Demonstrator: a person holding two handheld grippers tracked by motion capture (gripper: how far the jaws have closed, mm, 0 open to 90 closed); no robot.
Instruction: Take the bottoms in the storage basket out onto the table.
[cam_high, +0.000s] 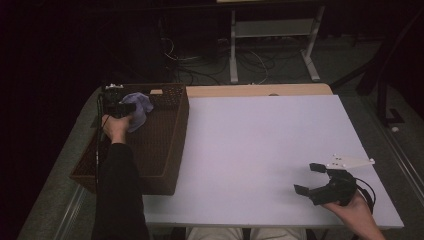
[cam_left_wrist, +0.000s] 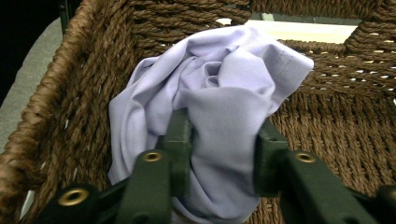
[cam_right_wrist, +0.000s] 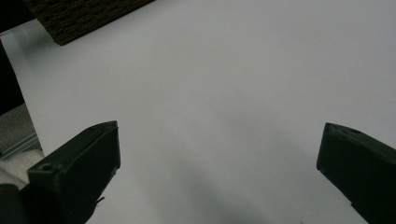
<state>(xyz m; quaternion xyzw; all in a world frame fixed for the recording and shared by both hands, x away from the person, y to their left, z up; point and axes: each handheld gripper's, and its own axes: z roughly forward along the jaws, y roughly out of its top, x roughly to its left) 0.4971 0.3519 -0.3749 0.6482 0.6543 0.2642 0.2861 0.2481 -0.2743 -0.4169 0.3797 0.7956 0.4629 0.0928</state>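
Observation:
A crumpled lilac cloth (cam_high: 140, 107) (cam_left_wrist: 224, 79) sits at the far left end of a brown woven basket (cam_high: 178, 145) (cam_left_wrist: 60, 107). My left gripper (cam_high: 120, 108) (cam_left_wrist: 223, 135) reaches into that end, and its two black jaws press on a bunched fold of the cloth from both sides. My right gripper (cam_high: 308, 178) (cam_right_wrist: 219, 154) hovers low over the white table (cam_high: 250, 135) (cam_right_wrist: 233, 70) near its front right corner. Its jaws stand wide apart with nothing between them.
The basket takes up the table's left side, and its near corner (cam_right_wrist: 70, 18) appears far off in the right gripper view. A wooden strip (cam_high: 260, 90) runs along the table's far edge. Beyond it, desk legs (cam_high: 233, 45) and cables lie on the floor.

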